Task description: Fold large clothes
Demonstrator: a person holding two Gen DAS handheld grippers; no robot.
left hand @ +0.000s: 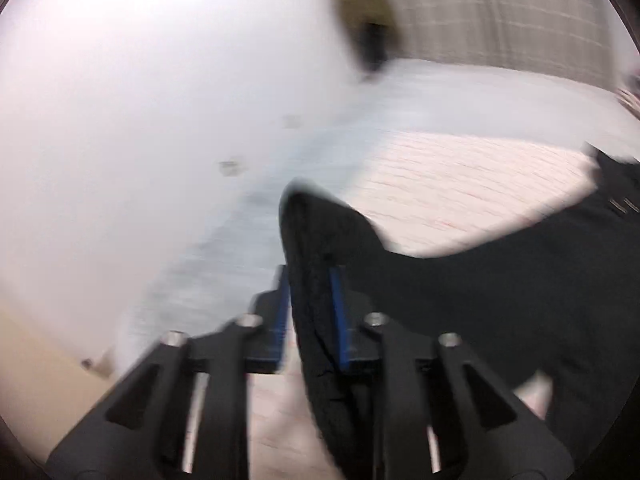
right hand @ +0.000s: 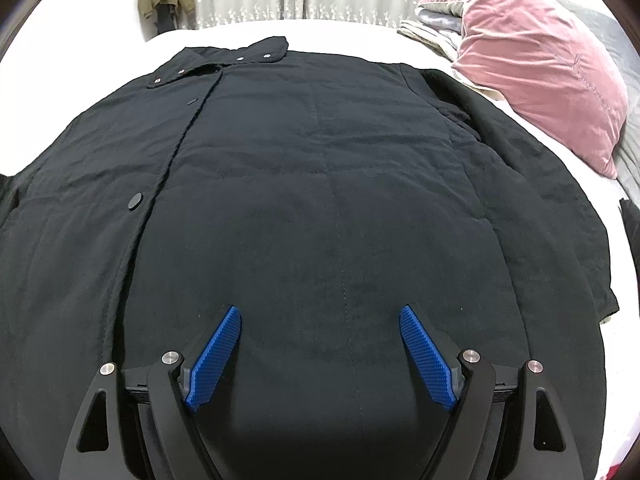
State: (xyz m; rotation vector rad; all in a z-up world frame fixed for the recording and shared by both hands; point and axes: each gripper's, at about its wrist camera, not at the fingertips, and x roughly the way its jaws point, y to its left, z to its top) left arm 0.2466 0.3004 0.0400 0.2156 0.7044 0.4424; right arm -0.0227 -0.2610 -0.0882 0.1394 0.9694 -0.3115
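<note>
Black coat (right hand: 320,184) lies spread front-up across the white bed (right hand: 360,28), collar at the far end, pink pillow (right hand: 540,80) just beside its right shoulder. Right gripper (right hand: 320,344) hangs over the lower front, jaws wide apart, nothing between them. Left gripper (left hand: 308,304), in a blurred view, appears clamped on a lifted coat edge

1. My left wrist view is smeared with blur; the wall (left hand: 120,100) beyond my left gripper (left hand: 310,304) shows no detail.
2. Two small marks (left hand: 230,167) ahead of its fingers are too blurred to tell.
3. The black coat (right hand: 312,184) runs off the picture's edge left of my right gripper (right hand: 320,344).
4. The pink pillow (right hand: 540,80), far right, hides part of the folded bedding (right hand: 432,28) behind it.
</note>
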